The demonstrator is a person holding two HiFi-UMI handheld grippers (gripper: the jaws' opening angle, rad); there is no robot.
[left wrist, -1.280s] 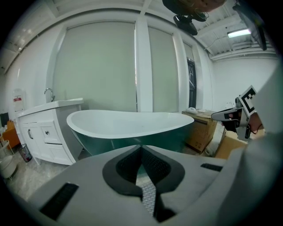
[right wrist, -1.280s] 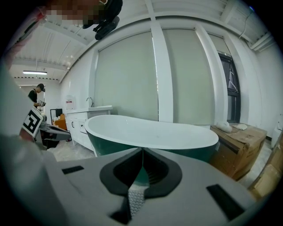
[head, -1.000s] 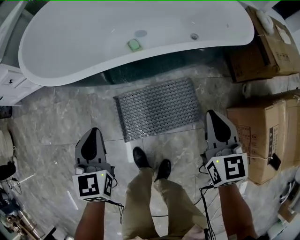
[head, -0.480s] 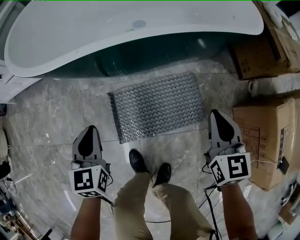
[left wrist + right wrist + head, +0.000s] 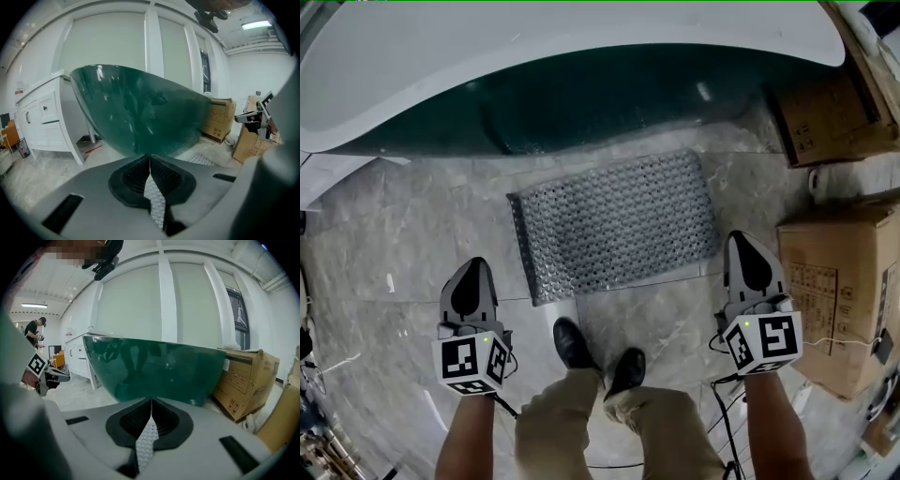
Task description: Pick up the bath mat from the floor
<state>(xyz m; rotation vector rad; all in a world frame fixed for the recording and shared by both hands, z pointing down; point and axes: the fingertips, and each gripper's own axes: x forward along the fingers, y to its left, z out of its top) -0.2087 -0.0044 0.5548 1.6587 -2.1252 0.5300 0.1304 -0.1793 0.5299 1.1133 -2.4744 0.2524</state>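
A grey bath mat with a dotted pattern lies flat on the marble floor in front of the green bathtub. My left gripper is shut and empty, hanging over the floor left of and nearer than the mat's near left corner. My right gripper is also shut and empty, just off the mat's near right corner. In the left gripper view the jaws meet with the tub ahead and a strip of mat at the right. The right gripper view shows closed jaws before the tub.
Cardboard boxes stand at the right, close to my right gripper, with more beyond. A white cabinet stands left of the tub. The person's shoes are on the floor just short of the mat. Another person stands far off.
Both grippers and the head have sunk toward the floor; the mat looks larger and the tub's white rim has slid up out of the top of the view. Both grippers stay shut.
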